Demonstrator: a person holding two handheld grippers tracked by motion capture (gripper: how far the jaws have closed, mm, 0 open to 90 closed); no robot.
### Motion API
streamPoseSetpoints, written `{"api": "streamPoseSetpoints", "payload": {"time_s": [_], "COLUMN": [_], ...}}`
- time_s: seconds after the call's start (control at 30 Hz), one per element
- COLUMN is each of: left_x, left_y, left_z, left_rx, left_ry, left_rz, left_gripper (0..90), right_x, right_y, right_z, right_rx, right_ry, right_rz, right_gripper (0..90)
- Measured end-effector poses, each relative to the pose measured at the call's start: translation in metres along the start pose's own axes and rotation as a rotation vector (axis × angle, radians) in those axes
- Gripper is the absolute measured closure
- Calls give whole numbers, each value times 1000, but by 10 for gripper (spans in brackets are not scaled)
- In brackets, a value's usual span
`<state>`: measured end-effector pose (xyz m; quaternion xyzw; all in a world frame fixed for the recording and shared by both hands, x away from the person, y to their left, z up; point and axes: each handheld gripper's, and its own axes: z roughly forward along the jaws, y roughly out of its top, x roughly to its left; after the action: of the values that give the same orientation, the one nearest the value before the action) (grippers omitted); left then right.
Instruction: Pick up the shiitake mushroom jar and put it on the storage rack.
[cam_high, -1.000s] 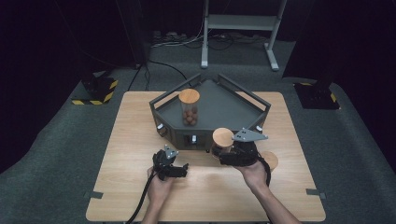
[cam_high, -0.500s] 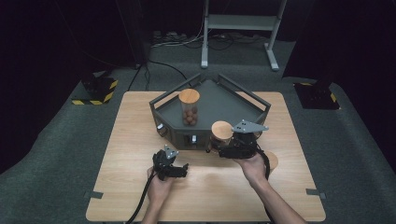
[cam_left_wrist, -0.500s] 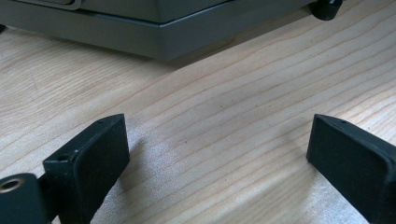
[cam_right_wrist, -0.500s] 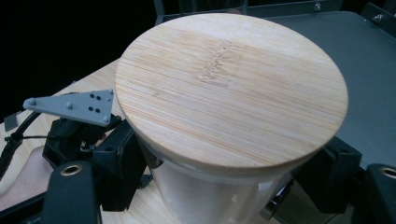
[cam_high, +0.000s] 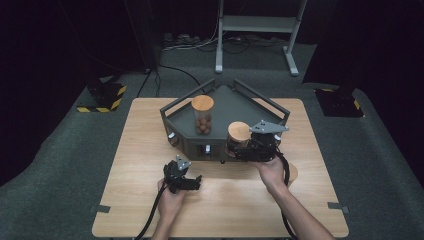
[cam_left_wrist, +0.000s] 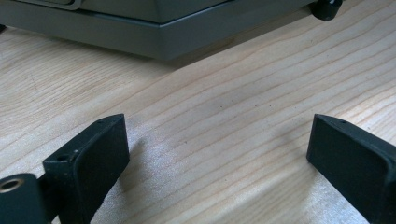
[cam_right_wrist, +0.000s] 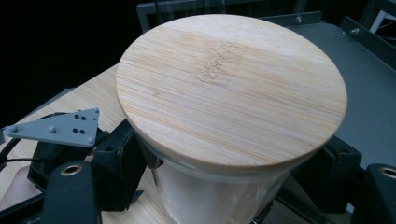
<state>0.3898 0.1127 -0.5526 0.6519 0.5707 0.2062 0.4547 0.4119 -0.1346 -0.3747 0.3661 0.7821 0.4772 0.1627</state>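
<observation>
My right gripper (cam_high: 239, 150) is shut on a clear glass jar with a round bamboo lid (cam_high: 239, 131), holding it upright at the front right wall of the grey tray (cam_high: 250, 107). In the right gripper view the lid (cam_right_wrist: 231, 88) sits close up, with the black jaws pressed to the glass on both sides below it. A second bamboo-lidded jar (cam_high: 202, 116) with brown balls inside stands in the tray's left part. My left gripper (cam_high: 190, 180) rests on the wooden table (cam_high: 140, 150), open, and its fingers (cam_left_wrist: 93, 158) stand wide apart over bare wood.
The tray has raised rails along its back edges, and its front base (cam_left_wrist: 159, 37) lies just ahead of my left gripper. A dark carpet surrounds the table. A metal stand (cam_high: 255, 30) and cables lie beyond the far edge.
My right gripper has lifted the jar and carried it a little farther from the person, toward the tray. The left gripper has stayed where it was.
</observation>
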Motion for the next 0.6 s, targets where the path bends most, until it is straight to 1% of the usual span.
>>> {"api": "streamPoseSetpoints", "payload": {"time_s": [0.27, 0.43, 0.6], "left_x": [0, 0, 0], "left_y": [0, 0, 0], "left_z": [0, 0, 0], "left_rx": [2, -1, 2], "left_ry": [0, 0, 0], "left_rz": [2, -2, 2], "left_gripper": [56, 56, 56], "right_x": [-5, -7, -10], "right_y": [10, 18, 25], "right_z": [3, 5, 10], "right_rx": [-7, -6, 0], "right_ry": [-18, -31, -46], "right_rz": [12, 10, 7], "right_gripper": [254, 254, 254]}}
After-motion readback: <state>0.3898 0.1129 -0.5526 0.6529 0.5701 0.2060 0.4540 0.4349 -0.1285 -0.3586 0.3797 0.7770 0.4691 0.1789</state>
